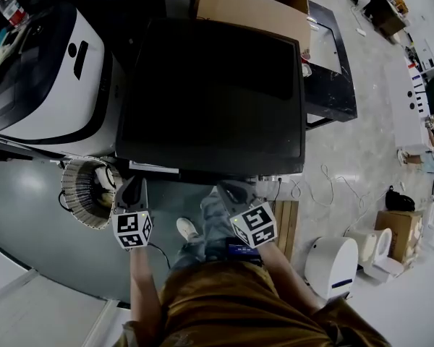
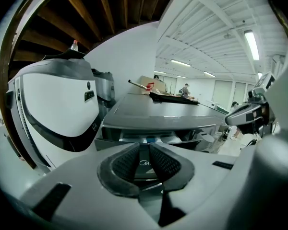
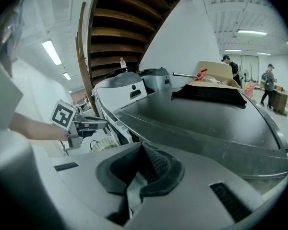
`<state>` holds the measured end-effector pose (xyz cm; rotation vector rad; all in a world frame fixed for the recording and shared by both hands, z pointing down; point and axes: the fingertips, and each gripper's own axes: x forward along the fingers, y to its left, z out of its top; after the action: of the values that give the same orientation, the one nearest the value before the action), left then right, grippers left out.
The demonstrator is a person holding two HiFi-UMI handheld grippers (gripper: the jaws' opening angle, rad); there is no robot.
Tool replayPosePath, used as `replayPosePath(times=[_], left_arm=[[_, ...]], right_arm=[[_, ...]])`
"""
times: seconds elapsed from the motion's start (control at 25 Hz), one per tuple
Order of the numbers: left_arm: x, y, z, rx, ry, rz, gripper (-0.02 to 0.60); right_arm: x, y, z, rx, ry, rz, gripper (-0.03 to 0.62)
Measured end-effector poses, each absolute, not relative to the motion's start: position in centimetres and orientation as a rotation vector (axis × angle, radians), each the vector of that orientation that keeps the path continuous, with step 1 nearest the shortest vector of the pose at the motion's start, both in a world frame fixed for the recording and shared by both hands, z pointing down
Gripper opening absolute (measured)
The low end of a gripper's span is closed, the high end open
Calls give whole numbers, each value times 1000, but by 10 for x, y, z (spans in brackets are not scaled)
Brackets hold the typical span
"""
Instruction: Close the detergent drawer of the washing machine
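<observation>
Standing close against the front of the washing machine (image 1: 210, 92), in brown trousers, with one white shoe (image 1: 186, 228) planted on the grey floor (image 1: 43, 215). Holding the left gripper (image 1: 133, 191) low before the machine's left front corner, with its jaws a narrow slit apart and nothing between them. Pointing those jaws at the detergent drawer (image 2: 147, 137), pulled out from under the lip of the dark lid at the upper left of the front, close ahead and seemingly untouched. Holding the right gripper (image 1: 236, 194) alongside, nearer the middle of the front, with its jaws pressed together on nothing.

Looking left, to a round ribbed basket (image 1: 85, 192) on the floor just beside the left gripper. Past that, to a white appliance (image 1: 50, 85) with a black band, set side by side with the washing machine, and a bottle (image 1: 9, 7) with a red label at its far edge. Looking right, to a small white unit (image 1: 331, 262) and loose cables (image 1: 325, 183) on the pale floor.

Beyond the flat lid, to an open cardboard box (image 1: 249, 9). Overhead on the left, to the underside of wooden stairs (image 3: 125, 18). Farthest off, to people (image 3: 269, 83) in a bright hall under strip lights.
</observation>
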<state>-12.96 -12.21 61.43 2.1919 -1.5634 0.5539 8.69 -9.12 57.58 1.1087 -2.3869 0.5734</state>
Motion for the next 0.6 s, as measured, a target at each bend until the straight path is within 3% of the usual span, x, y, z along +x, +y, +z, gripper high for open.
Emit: replayPosePath(times=[0.6], left_arm=[[-125,-151,614,2200,-1564,502,78]], right_arm=[[97,-105,573,1147,-2365,577,12]])
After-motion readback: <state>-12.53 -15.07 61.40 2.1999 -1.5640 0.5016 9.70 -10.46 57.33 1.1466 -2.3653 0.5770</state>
